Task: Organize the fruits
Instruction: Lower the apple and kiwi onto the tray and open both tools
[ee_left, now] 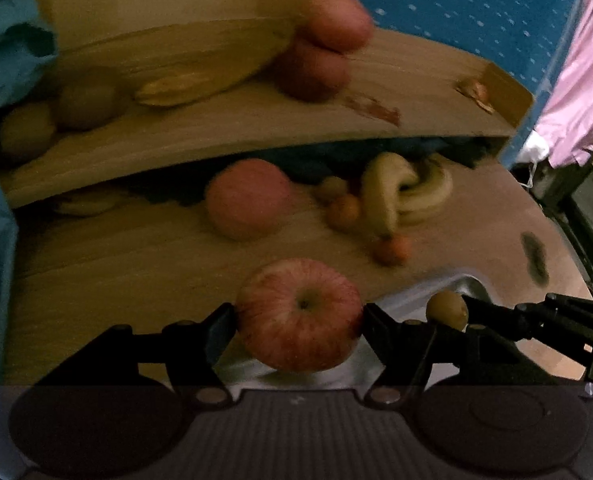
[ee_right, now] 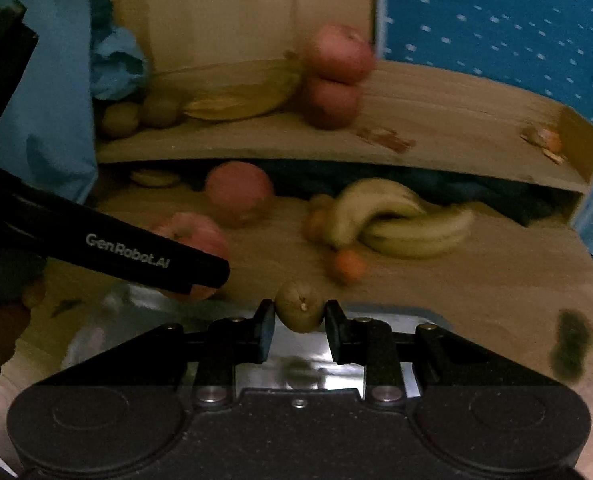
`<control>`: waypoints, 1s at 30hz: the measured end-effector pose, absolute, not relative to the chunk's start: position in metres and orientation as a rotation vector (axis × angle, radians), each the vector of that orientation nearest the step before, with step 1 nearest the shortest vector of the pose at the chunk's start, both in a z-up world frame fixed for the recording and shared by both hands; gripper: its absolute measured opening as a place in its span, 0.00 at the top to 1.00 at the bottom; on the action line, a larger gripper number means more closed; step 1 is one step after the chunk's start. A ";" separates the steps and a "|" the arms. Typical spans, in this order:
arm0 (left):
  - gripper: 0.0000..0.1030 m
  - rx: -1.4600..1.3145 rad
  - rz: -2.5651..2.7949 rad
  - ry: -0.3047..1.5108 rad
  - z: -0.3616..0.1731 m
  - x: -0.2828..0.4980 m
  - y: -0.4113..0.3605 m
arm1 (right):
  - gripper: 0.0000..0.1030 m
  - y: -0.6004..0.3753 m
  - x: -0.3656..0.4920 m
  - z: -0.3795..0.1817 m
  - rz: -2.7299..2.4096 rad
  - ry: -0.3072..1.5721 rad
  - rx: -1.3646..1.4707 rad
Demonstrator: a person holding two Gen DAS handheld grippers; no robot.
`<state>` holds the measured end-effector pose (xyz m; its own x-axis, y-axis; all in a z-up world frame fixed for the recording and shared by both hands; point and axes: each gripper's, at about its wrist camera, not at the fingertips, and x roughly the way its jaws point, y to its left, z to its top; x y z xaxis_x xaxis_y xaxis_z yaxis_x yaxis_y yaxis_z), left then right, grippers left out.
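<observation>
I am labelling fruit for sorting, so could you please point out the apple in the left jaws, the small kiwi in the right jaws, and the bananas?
apple (ee_left: 300,314): left wrist view, striped top face.
kiwi (ee_right: 299,307): right wrist view, front face.
bananas (ee_right: 396,220): right wrist view, middle of bunch.

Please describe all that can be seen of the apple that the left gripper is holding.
The apple is round, red with pale yellowish streaks, its skin smooth and whole. A dark dimple at its end faces the left wrist camera. The left gripper has its jaws shut on the apple's two sides, holding it above a shiny metal tray. Nothing else seems to touch it.
</observation>
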<state>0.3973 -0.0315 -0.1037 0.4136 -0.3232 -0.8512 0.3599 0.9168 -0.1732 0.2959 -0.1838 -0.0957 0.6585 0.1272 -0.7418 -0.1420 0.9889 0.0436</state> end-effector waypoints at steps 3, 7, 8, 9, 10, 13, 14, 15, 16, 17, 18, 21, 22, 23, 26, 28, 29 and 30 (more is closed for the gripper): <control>0.29 0.041 -0.448 1.077 -0.106 0.389 -0.047 | 0.72 -0.201 0.290 -0.098 0.136 0.853 -0.025; 0.29 0.034 -0.471 1.104 -0.112 0.380 -0.068 | 0.72 -0.219 0.284 -0.100 0.127 0.863 -0.044; 0.29 0.029 -0.478 1.112 -0.113 0.379 -0.073 | 0.72 -0.224 0.284 -0.101 0.127 0.867 -0.050; 0.29 0.025 -0.485 1.117 -0.114 0.377 -0.077 | 0.72 -0.229 0.284 -0.102 0.128 0.870 -0.052; 0.29 0.024 -0.491 1.121 -0.115 0.375 -0.082 | 0.72 -0.231 0.285 -0.103 0.130 0.875 -0.054; 0.29 0.022 -0.494 1.129 -0.117 0.372 -0.093 | 0.72 -0.241 0.285 -0.105 0.136 0.888 -0.066; 0.29 0.019 -0.491 1.132 -0.118 0.372 -0.096 | 0.72 -0.244 0.285 -0.106 0.142 0.891 -0.068; 0.29 0.018 -0.486 1.134 -0.118 0.372 -0.098 | 0.72 -0.246 0.285 -0.106 0.146 0.893 -0.069; 0.29 0.016 -0.480 1.136 -0.119 0.371 -0.101 | 0.72 -0.249 0.286 -0.107 0.152 0.894 -0.071; 0.29 0.015 -0.474 1.138 -0.120 0.371 -0.103 | 0.72 -0.250 0.286 -0.107 0.157 0.895 -0.072; 0.29 0.013 -0.466 1.140 -0.121 0.371 -0.105 | 0.72 -0.252 0.286 -0.107 0.163 0.895 -0.074; 0.29 0.009 -0.448 1.146 -0.122 0.370 -0.109 | 0.72 -0.257 0.287 -0.108 0.180 0.895 -0.083; 0.29 0.007 -0.443 1.147 -0.123 0.370 -0.110 | 0.72 -0.258 0.288 -0.109 0.186 0.895 -0.086; 0.29 0.006 -0.438 1.147 -0.123 0.370 -0.111 | 0.72 -0.259 0.289 -0.109 0.193 0.895 -0.088; 0.29 0.004 -0.425 1.149 -0.124 0.370 -0.114 | 0.72 -0.261 0.291 -0.111 0.213 0.897 -0.100; 0.29 0.003 -0.417 1.149 -0.124 0.369 -0.117 | 0.72 -0.261 0.292 -0.112 0.228 0.898 -0.115; 0.29 0.001 -0.413 1.148 -0.124 0.369 -0.117 | 0.72 -0.261 0.292 -0.113 0.236 0.898 -0.124; 0.29 -0.001 -0.408 1.148 -0.124 0.369 -0.118 | 0.72 -0.261 0.293 -0.114 0.245 0.899 -0.132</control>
<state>0.3690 -0.1182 -0.1243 0.3454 -0.3149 -0.8841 0.3140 0.9265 -0.2074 0.2929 -0.2606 -0.1138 0.5968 0.1548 -0.7873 -0.2652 0.9641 -0.0114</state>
